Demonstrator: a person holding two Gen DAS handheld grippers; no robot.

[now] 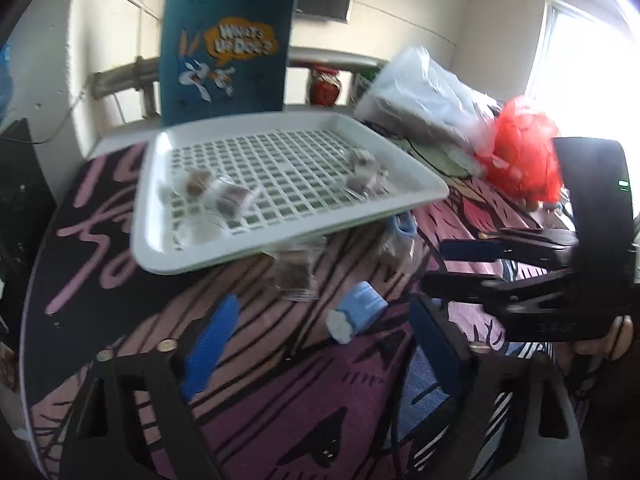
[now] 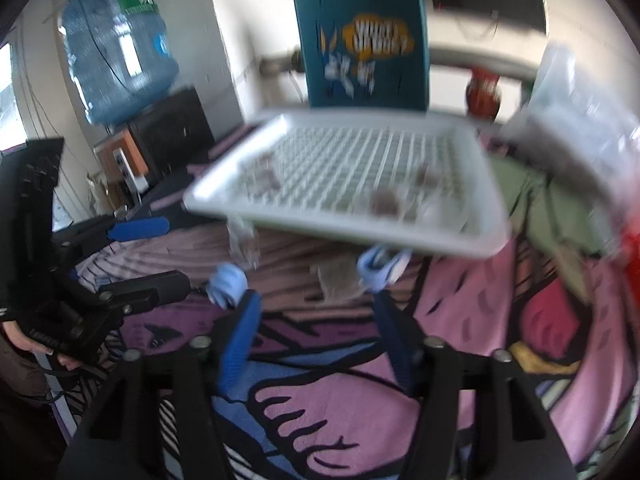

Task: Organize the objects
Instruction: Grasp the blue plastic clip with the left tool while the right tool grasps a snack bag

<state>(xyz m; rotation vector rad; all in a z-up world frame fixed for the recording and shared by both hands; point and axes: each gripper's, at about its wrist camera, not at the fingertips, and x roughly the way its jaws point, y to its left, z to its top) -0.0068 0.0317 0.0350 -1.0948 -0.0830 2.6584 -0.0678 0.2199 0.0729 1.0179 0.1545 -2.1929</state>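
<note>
Beyond the left gripper [image 1: 316, 344], in the left wrist view, a white plastic tray with a lattice floor [image 1: 420, 184] sits on the patterned pink-and-purple cloth [image 1: 300, 400]; tray holds several small clear sachets with brown contents [image 1: 230, 200], grouped at its near-left and right parts; just in front of the tray's near rim lie one more clear brown-filled sachet [image 1: 294, 276] and a small light-blue roll [image 1: 358, 314]; left gripper's jaws stand wide apart, nothing between them; right gripper [image 1: 436, 268] visible at right of the tray, jaws partly apart, empty.

Right wrist view, blurred: right gripper [image 2: 316, 336] partly open, nothing held; light-blue roll [image 2: 227, 283] and a light-blue clip-like item [image 2: 382, 268] lie just before the tray [image 2: 224, 196]; loose sachet [image 2: 336, 280] between them.

Judgement: sachets look light, limp, slippery; best pinched at a sealed edge; roll looks soft, light, likely to squash; grip across its middle.
</note>
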